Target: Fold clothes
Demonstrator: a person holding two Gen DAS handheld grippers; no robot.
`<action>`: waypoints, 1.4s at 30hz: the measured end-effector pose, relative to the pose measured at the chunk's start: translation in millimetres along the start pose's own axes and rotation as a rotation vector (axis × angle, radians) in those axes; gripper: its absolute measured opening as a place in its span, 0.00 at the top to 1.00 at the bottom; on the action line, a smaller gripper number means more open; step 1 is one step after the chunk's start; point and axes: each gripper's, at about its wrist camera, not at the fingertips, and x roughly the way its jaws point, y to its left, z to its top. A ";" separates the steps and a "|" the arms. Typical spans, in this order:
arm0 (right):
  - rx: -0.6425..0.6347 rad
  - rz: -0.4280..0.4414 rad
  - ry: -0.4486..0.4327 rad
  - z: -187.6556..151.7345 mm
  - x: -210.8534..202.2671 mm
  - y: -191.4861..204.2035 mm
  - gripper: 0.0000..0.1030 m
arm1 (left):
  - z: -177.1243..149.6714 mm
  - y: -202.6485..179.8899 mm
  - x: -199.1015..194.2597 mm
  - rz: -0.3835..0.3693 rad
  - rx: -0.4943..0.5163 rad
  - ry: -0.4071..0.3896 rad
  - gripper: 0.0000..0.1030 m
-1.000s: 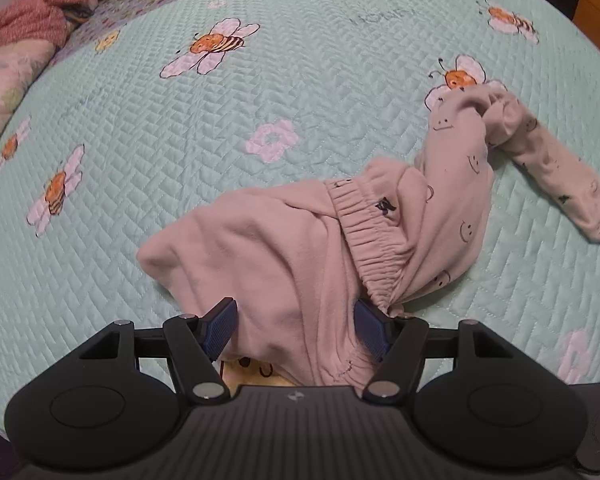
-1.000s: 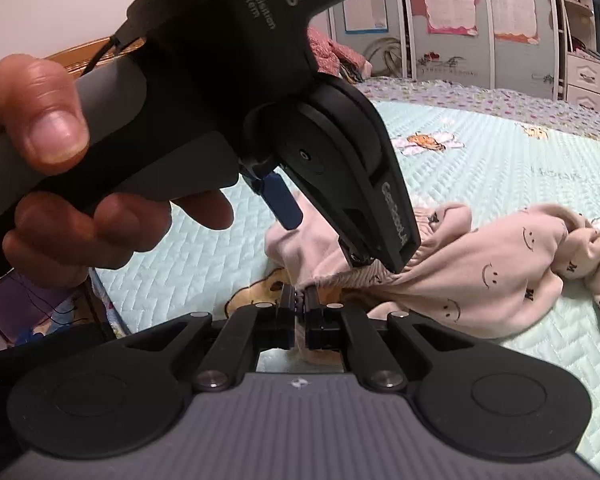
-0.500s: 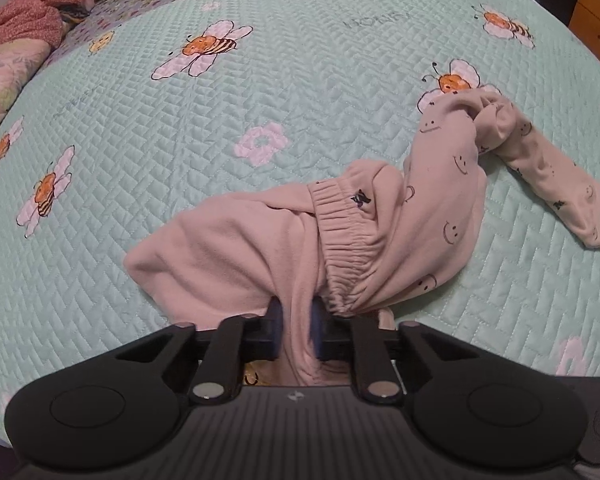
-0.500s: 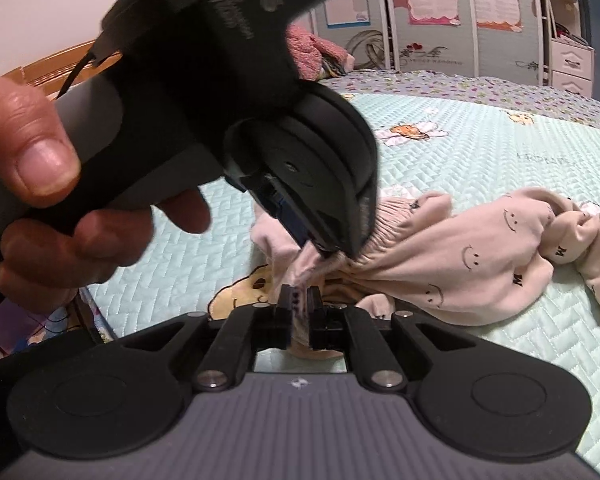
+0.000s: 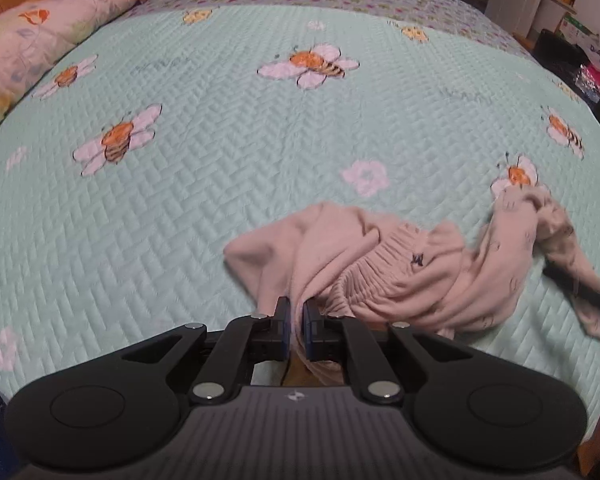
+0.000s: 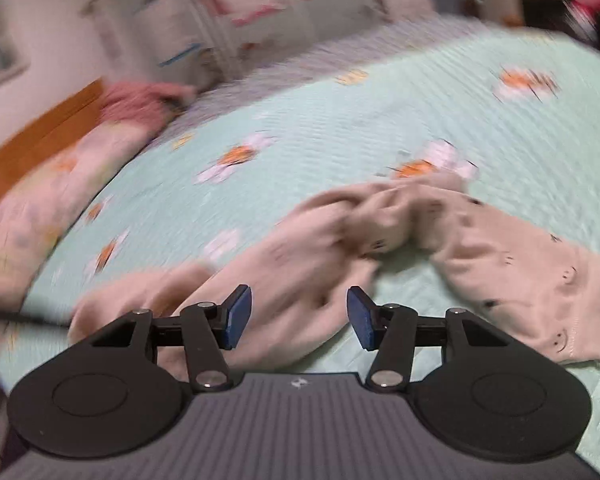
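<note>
Since a second ago your left gripper [image 5: 296, 316] has gone from spread wide to clamped on a fold of the pale pink smiley-print cotton trousers [image 5: 412, 276], near their gathered elastic waistband [image 5: 384, 256], while your right gripper [image 6: 298, 316] has let go of the cloth and swung away, so its view is now smeared with motion. Its blue pads [image 6: 238, 316] stand well apart with nothing between them, hovering over the trousers. In the left wrist view the garment lies crumpled on the mint-green quilted bedspread with bee and flower prints [image 5: 220, 152], from 6 o'clock out toward 3 o'clock, one leg trailing to the right edge. At 10 o'clock a floral pink pillow [image 5: 32, 40] rests along the bed's side.
</note>
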 end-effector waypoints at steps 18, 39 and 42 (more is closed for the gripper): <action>0.178 0.222 -0.128 143.1 -3.2 21.9 0.83 | 47.2 25.6 -28.5 0.026 -0.044 -0.120 0.94; 0.324 -0.205 0.040 58.4 -49.6 -143.0 0.78 | -18.3 -3.0 26.0 -0.121 0.128 0.068 0.90; 0.428 -0.203 0.045 31.0 -68.0 -160.3 0.68 | -25.7 4.1 19.4 -0.154 0.131 0.070 0.88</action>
